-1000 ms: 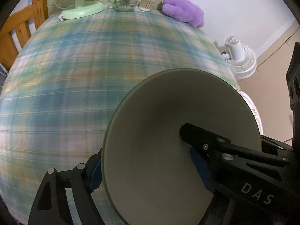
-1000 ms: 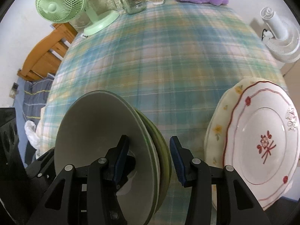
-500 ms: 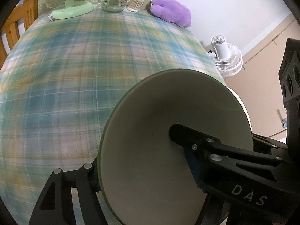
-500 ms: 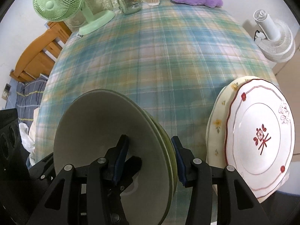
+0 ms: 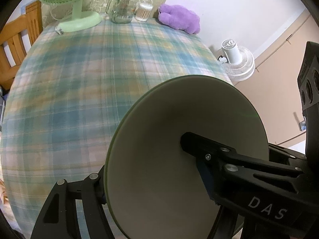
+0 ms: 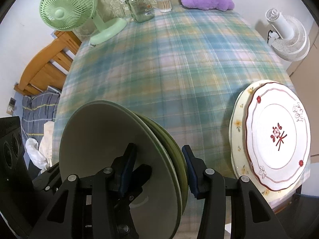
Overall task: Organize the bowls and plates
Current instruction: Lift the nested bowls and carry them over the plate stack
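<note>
Left wrist view shows the left gripper [image 5: 151, 171] clamped across the rim of a grey-green plate [image 5: 185, 139], held on edge above the plaid surface [image 5: 79, 91]. Right wrist view shows the right gripper [image 6: 159, 169] with its fingers spread either side of that plate and the green ones [image 6: 175, 155] stacked behind it, gripping nothing, while two floral plates [image 6: 279, 131] lie stacked at the surface's near right edge. Glazed ceramic like this is likely stiff, weighty, slick and chip-prone, so a firm rim pinch suits it; the glass jar [image 6: 140, 5] at the far end looks empty, and the tub beside it [image 6: 163, 3] holds cotton swabs.
</note>
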